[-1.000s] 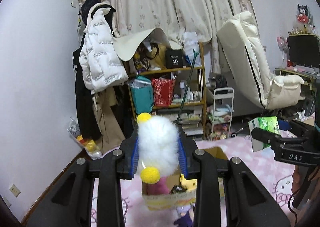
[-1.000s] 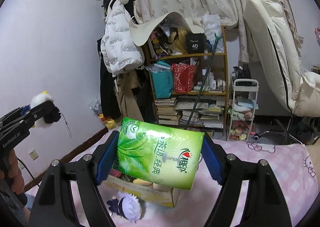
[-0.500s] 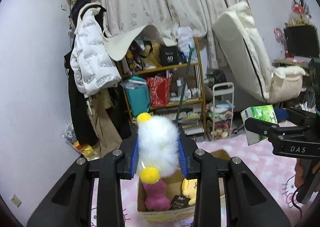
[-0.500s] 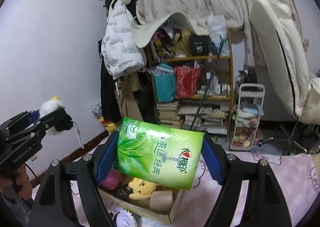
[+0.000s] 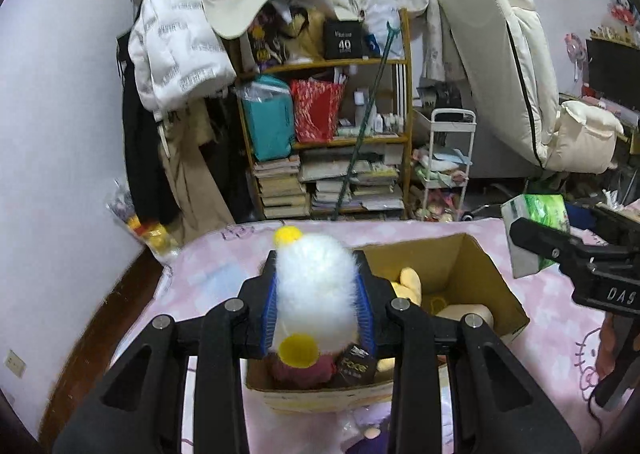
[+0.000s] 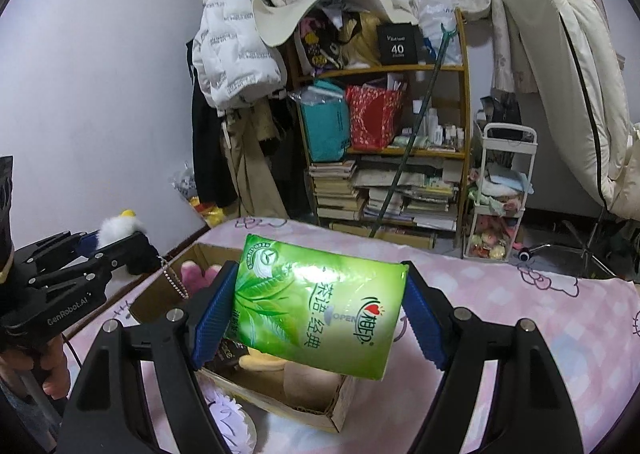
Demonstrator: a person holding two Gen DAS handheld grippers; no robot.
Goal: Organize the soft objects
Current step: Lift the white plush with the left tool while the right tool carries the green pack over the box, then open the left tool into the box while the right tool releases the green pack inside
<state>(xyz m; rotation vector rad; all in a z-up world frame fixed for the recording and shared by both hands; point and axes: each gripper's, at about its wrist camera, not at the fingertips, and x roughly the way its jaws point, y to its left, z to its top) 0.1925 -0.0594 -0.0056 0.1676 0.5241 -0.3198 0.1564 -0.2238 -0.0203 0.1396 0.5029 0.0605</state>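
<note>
My left gripper (image 5: 318,304) is shut on a fluffy white plush toy (image 5: 316,290) with yellow tips, held just above the near left part of an open cardboard box (image 5: 492,278) on the pink bed. The box holds a pink plush (image 5: 304,372), a yellow plush (image 5: 410,284) and a beige soft thing. My right gripper (image 6: 316,310) is shut on a green pack of tissues (image 6: 316,306), hanging over the box's right side (image 6: 340,410). The left gripper (image 6: 120,244) with the white toy shows at the left in the right wrist view. The tissue pack (image 5: 536,230) shows at the right in the left wrist view.
A purple and white plush (image 6: 230,414) lies on the bed in front of the box. The pink bedspread (image 6: 520,294) spreads to the right. Beyond the bed stand a crowded bookshelf (image 5: 340,133), hanging coats (image 5: 176,41), a small white cart (image 5: 444,165) and a cream recliner (image 5: 512,73).
Both grippers have come down and forward toward the box with their loads. The box's inside has come into full view below them. Neither grip has changed.
</note>
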